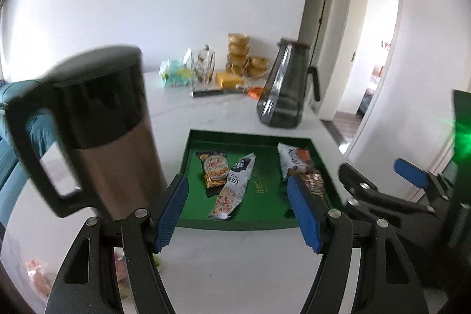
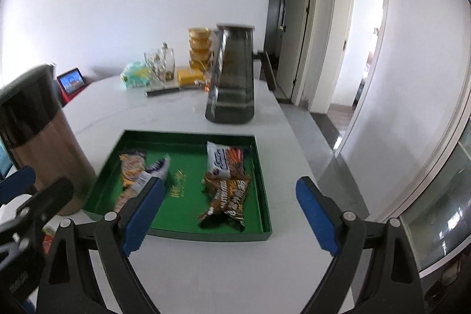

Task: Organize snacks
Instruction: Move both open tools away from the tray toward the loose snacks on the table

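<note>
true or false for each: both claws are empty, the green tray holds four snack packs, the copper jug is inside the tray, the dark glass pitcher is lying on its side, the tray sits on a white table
1. Both claws are empty. True: the left claw and the right claw stand open with nothing between their pads.
2. The green tray holds four snack packs. True: two lie at its left, two at its right.
3. The copper jug is inside the tray. False: it stands on the table beside the tray's left edge.
4. The dark glass pitcher is lying on its side. False: it stands upright beyond the tray.
5. The tray sits on a white table. True.
</note>
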### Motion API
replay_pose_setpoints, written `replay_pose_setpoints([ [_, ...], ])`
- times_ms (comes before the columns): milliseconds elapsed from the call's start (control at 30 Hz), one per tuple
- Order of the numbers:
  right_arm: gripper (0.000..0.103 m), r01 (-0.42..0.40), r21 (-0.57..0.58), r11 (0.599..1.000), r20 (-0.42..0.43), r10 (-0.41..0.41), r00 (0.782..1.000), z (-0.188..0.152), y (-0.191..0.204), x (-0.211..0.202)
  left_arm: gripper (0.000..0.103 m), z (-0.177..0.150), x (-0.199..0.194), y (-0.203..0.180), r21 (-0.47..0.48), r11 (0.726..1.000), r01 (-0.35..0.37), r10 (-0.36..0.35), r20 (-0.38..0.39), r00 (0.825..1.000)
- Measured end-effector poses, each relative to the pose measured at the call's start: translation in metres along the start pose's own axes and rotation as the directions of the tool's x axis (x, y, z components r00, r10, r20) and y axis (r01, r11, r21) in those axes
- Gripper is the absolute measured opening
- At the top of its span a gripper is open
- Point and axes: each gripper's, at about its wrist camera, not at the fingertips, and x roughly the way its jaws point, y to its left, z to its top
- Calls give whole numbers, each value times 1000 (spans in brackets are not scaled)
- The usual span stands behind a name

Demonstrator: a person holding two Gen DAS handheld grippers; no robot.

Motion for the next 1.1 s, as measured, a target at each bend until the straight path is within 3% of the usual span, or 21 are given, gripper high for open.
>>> replay_pose_setpoints([
  [267, 103, -10, -57, 998, 108, 16, 994, 15, 34, -77, 69, 5, -82, 70, 21, 1000, 2, -4, 68, 998],
  [433, 103, -11, -98, 995, 171, 28, 985, 22, 56, -126, 70, 10, -114, 144, -6, 996, -86, 86, 71, 994],
  [700, 103, -59, -134, 989, 252, 91, 964, 27, 94, -185, 70, 11, -154, 251, -56, 966, -253, 256, 64, 965],
  [933, 103, -152, -240, 959, 186, 199, 962, -1, 145, -193, 70, -14, -151, 299, -84, 947, -309, 308, -27, 951],
  [1100, 103, -308, -283, 908, 31, 330, 943, -51, 185, -178, 70, -50, -124, 310, -86, 954, -286, 273, -141, 952],
])
